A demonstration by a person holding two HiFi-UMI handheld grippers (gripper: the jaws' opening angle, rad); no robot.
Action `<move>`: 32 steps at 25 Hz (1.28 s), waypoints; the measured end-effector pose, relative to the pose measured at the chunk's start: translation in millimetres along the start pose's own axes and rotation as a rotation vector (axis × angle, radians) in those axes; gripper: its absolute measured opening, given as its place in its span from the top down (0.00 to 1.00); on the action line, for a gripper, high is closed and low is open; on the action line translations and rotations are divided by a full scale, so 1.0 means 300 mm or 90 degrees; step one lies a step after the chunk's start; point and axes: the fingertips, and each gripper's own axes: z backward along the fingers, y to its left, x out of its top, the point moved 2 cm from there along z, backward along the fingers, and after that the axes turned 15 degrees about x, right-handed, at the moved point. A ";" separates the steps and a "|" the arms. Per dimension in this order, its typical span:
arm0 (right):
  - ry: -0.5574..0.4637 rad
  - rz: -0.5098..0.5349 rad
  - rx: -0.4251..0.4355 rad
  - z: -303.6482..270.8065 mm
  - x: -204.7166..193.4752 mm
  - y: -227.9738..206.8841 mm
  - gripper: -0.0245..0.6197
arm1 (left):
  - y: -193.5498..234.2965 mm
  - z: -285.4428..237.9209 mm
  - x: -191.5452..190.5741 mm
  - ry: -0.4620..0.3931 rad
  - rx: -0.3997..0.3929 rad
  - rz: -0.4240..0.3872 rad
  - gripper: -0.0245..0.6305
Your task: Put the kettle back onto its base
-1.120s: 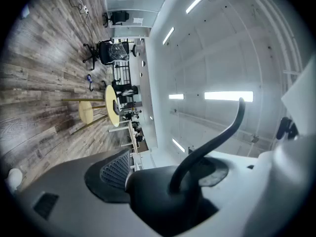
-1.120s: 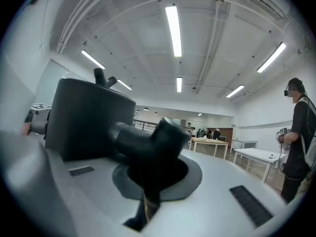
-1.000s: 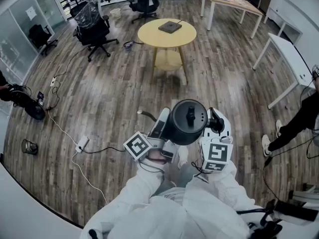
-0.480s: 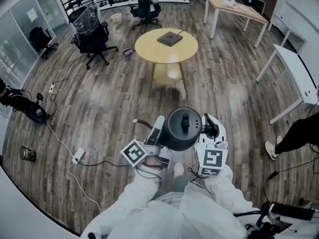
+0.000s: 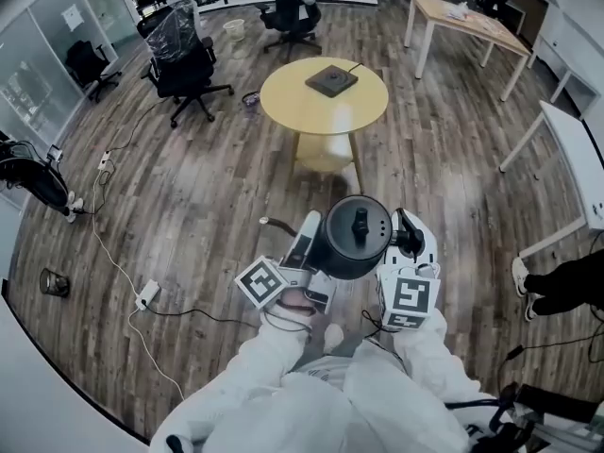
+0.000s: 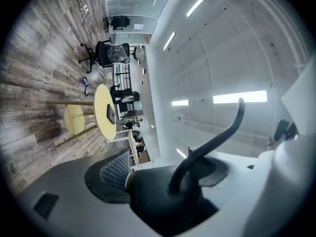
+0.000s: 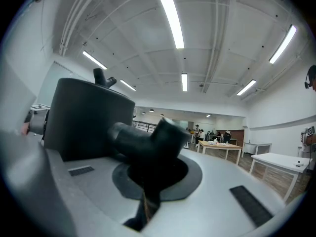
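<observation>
A black gooseneck kettle [image 5: 354, 237] hangs above the wooden floor between both grippers, close in front of my body. The left gripper [image 5: 307, 241] is shut on its spout side; the thin curved spout [image 6: 212, 142] rises from between the jaws [image 6: 163, 191]. On the other side, the right gripper [image 5: 408, 237] is shut on the kettle's handle [image 7: 145, 139], with the dark body [image 7: 89, 122] just beyond. The dark kettle base [image 5: 331, 80] lies on a round yellow table [image 5: 293, 97] further ahead, also seen in the left gripper view as the table [image 6: 102, 127].
Black office chairs [image 5: 184, 59] stand at the far left. A wooden desk [image 5: 462, 17] is at the back right and a white table [image 5: 576, 159] at the right edge. A power strip [image 5: 146, 295] with cables lies left. A person's legs [image 5: 557, 286] show at right.
I have walked forward with the kettle held in both grippers; the yellow table sits nearer and lower in the head view. The person at right has slid toward the frame edge.
</observation>
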 end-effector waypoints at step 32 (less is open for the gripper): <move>0.017 -0.001 -0.028 -0.865 -0.030 -0.399 0.95 | 0.124 -0.863 0.427 0.021 0.000 0.018 0.40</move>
